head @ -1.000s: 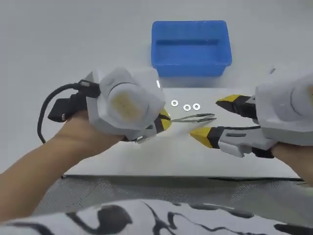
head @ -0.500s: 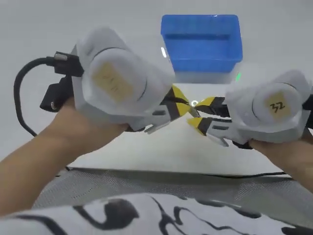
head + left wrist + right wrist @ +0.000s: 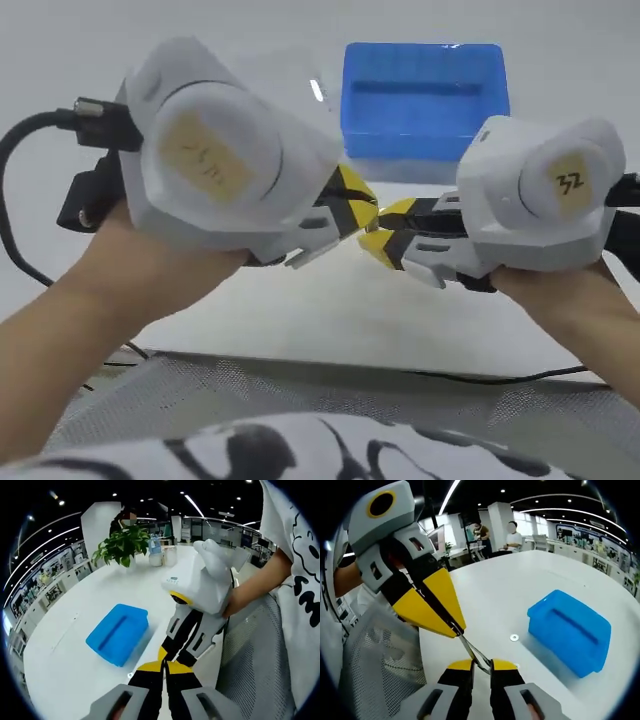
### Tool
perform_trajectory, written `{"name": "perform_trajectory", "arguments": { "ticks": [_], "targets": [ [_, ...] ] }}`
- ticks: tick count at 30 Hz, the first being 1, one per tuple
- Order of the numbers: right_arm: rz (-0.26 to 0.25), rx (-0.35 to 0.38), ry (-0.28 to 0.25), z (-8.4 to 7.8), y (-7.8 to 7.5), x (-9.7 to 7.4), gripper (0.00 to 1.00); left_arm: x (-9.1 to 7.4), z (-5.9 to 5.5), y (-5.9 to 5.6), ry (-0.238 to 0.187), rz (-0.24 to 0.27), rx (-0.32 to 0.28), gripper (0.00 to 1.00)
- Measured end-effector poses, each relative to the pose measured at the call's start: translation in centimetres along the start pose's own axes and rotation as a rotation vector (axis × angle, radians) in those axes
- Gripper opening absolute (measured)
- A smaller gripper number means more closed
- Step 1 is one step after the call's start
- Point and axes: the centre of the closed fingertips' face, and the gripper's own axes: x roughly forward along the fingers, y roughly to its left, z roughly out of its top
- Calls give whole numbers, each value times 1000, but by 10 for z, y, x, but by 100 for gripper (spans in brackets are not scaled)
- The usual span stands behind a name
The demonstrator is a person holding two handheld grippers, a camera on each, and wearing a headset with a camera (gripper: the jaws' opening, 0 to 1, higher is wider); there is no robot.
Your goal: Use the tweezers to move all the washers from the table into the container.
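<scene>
Left gripper [image 3: 456, 628] pinches the tweezers [image 3: 472, 652] at frame center. Right gripper [image 3: 487, 666], at the bottom, has its jaws nearly together around the tweezer tips; grip unclear. One washer [image 3: 514, 638] lies right of center, near the blue container [image 3: 555, 645] at mid-right.

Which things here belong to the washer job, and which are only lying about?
For the job: tweezers, washer, blue container, left gripper, right gripper.
Lying about: plant, mesh chair.
</scene>
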Motion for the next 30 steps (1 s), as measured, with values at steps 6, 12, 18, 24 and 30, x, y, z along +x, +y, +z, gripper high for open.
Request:
{"name": "perform_trajectory", "arguments": {
  "ticks": [6,12,18,24,30],
  "targets": [
    [7,-11,47,-12,2,5,8,4,-2,-5,11,-12,8,0],
    [3,-14,53,-13,1,4,7,7,1,-6,4,-11,12,0],
    [-27,-86,70,-14,1,3,5,10,5,-8,7,-18,21,0],
    [-37,-119,79,-12,-1,-1,5,7,9,-11,10,-14,45,0],
    [-56,-163,67,1,-3,-10,5,-2,22,-7,-15,3,56,0]
  ]
}}
